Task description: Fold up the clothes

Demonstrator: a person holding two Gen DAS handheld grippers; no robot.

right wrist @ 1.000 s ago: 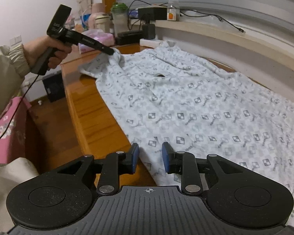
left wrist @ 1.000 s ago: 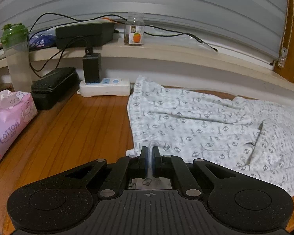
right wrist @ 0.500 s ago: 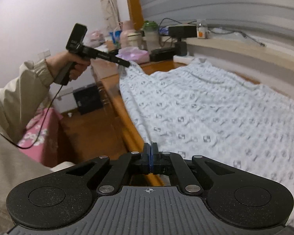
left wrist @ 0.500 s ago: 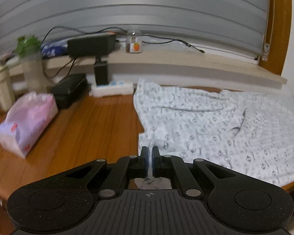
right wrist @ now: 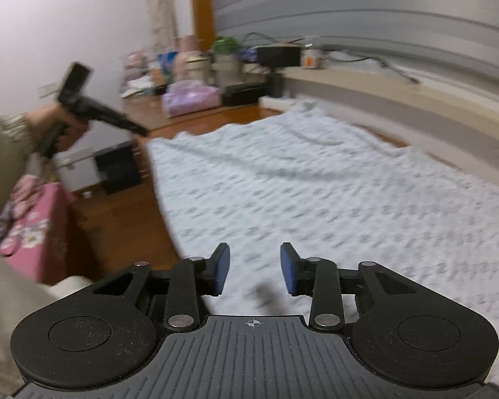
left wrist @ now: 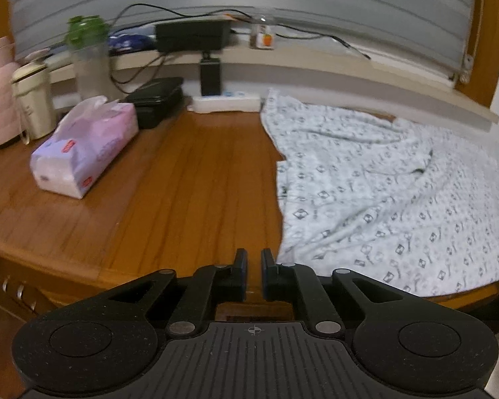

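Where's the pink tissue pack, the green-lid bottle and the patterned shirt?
tissue pack [left wrist: 83, 153], left wrist view, its front side.
bottle [left wrist: 91, 66], left wrist view, its clear body.
shirt [left wrist: 399, 206], left wrist view, its middle.

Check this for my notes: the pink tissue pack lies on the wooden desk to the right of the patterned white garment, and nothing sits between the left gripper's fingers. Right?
One slip: in the left wrist view the pink tissue pack lies to the left of the patterned white garment, not the right. It does rest on the wooden desk, and the left gripper, its jaws opening, has nothing between them.
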